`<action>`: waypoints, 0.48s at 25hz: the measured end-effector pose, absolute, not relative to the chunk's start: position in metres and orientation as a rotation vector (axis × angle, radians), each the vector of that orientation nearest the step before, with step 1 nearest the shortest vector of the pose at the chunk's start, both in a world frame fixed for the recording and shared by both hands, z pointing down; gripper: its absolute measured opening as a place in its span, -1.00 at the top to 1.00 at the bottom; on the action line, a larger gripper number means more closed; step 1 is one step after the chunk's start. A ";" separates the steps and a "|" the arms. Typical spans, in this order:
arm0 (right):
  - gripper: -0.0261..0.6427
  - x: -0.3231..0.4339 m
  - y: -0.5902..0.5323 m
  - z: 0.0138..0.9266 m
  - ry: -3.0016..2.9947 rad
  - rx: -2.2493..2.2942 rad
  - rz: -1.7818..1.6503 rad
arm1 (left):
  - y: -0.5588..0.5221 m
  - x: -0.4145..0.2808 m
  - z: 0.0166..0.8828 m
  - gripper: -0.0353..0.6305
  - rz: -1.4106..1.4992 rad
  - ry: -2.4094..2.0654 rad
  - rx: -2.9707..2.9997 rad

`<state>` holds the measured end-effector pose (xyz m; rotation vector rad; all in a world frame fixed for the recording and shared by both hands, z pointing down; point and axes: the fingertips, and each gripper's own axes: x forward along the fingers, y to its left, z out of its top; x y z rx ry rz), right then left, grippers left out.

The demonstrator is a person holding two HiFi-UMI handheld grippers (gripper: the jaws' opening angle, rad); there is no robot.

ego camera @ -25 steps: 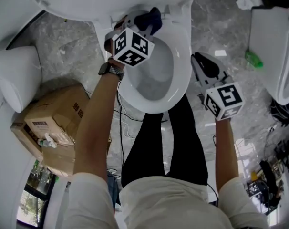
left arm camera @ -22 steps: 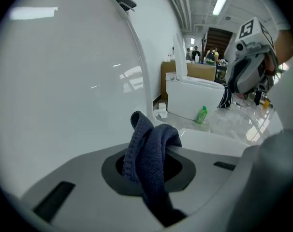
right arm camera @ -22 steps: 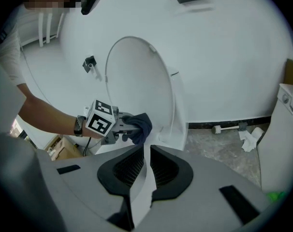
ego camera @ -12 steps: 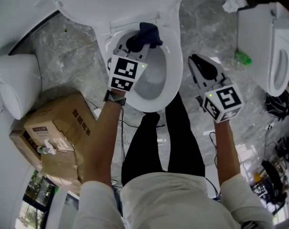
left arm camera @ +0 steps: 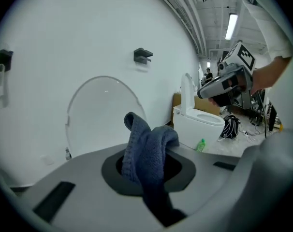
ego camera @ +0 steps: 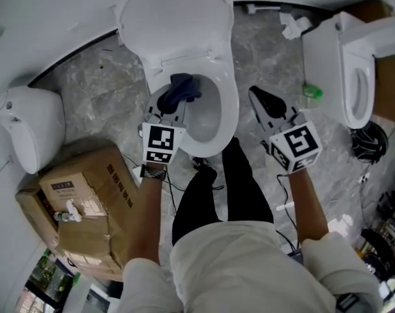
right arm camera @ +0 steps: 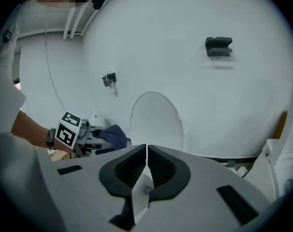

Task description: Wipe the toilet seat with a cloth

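We hold a dark blue cloth [ego camera: 181, 89] over the toilet bowl.
At far left a cardboard box [ego camera: 80, 188] sits on the marble floor [ego camera: 100, 90]. Our left hand-held gripper [ego camera: 173, 106] pinches the cloth, which bunches up from its jaws above the rear of the white toilet seat [ego camera: 230, 103], in front of the raised lid [ego camera: 175, 18]; we cannot tell whether cloth touches seat. Our right hand-held gripper [ego camera: 255, 94] hovers just beside the seat's right rim, its jaws just closing and now pressed together on nothing. Farther right, a green bottle [ego camera: 311, 92] lies near a second toilet [ego camera: 341, 64].
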<state>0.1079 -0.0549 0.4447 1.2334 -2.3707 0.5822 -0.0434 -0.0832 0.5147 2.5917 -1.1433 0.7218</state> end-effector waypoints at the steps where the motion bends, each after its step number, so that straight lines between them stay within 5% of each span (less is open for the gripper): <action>1: 0.82 0.108 -0.053 0.435 -2.371 1.236 0.569 | -0.079 -0.048 0.507 0.77 0.715 -1.157 2.580; 12: 0.83 0.084 -0.025 0.329 -2.407 1.220 0.307 | -0.045 -0.062 0.403 0.77 0.657 -1.218 2.641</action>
